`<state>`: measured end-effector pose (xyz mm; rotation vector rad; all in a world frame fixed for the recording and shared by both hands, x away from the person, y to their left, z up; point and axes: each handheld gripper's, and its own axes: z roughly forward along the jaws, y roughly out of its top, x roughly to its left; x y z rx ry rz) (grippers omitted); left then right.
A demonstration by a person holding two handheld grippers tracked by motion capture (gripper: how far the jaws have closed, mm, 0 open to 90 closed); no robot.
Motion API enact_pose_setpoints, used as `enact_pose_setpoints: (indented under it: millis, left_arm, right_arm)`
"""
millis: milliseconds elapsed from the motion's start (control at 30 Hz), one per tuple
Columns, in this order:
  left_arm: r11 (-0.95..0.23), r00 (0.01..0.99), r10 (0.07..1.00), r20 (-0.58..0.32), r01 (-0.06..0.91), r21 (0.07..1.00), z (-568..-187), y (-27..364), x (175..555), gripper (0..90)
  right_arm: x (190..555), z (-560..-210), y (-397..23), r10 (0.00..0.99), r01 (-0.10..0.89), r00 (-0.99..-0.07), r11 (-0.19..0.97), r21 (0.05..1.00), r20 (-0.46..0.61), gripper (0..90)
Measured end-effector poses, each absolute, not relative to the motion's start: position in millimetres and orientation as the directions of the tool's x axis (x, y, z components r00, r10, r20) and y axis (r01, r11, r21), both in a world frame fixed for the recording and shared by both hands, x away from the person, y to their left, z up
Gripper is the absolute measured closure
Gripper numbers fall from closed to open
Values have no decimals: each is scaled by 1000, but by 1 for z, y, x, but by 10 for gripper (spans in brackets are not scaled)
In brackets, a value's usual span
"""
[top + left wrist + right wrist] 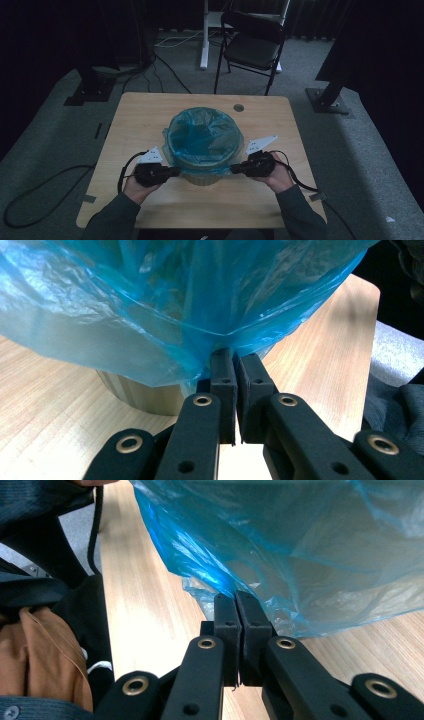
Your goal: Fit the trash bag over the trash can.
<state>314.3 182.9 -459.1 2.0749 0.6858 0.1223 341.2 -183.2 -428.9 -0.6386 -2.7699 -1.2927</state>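
A round pale bin stands in the middle of the wooden table, lined with a thin blue plastic bag that drapes over its rim. My left gripper is at the bin's left side and my right gripper at its right side. In the left gripper view the jaws pinch the hem of the blue bag at the left gripper's tips, above the bin's wall. The right gripper's tips are pressed together on the bag's lower edge.
A black folding chair and a white desk leg stand beyond the table's far edge. Cables run across the grey carpet at the left. A small round hole sits near the table's far edge.
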Motion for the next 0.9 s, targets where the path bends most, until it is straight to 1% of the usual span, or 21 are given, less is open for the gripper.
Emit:
enact_pose_setpoints:
  millis: [200,267,367,400,433,533,633,800,900]
  left_arm:
    - [-417,832,519,-196,446,792,-463,185,318,851]
    - [-399,832,514,-211,449,800,-461,186,317,811]
    - [-384,837,503,-215,439,812,-457,188,314,720]
    - [-375,840,498,-216,434,819,-454,191,312,720]
    - [-368,840,497,-218,431,824,-452,192,311,694]
    - [-345,841,493,-223,423,838,-447,198,306,643]
    - [-321,842,488,-231,419,849,-444,205,300,607]
    - [-293,833,513,-208,398,869,-435,215,297,601]
    - [-262,825,528,-200,383,886,-425,220,301,597]
  right_arm:
    - [342,-431,-183,364,376,-913,585,719,182,886]
    - [342,-431,-184,366,378,-913,587,716,181,886]
    - [341,-429,-185,362,374,-914,584,720,181,876]
    - [340,-426,-187,351,367,-918,582,726,183,843]
    - [339,-421,-190,336,359,-923,574,736,188,776]
    - [336,-410,-197,333,349,-925,549,760,184,726]
    - [334,-400,-206,342,337,-925,527,781,168,708]
    - [337,-388,-216,397,342,-906,480,808,147,709]
    - [342,-385,-218,441,350,-888,459,816,133,764]
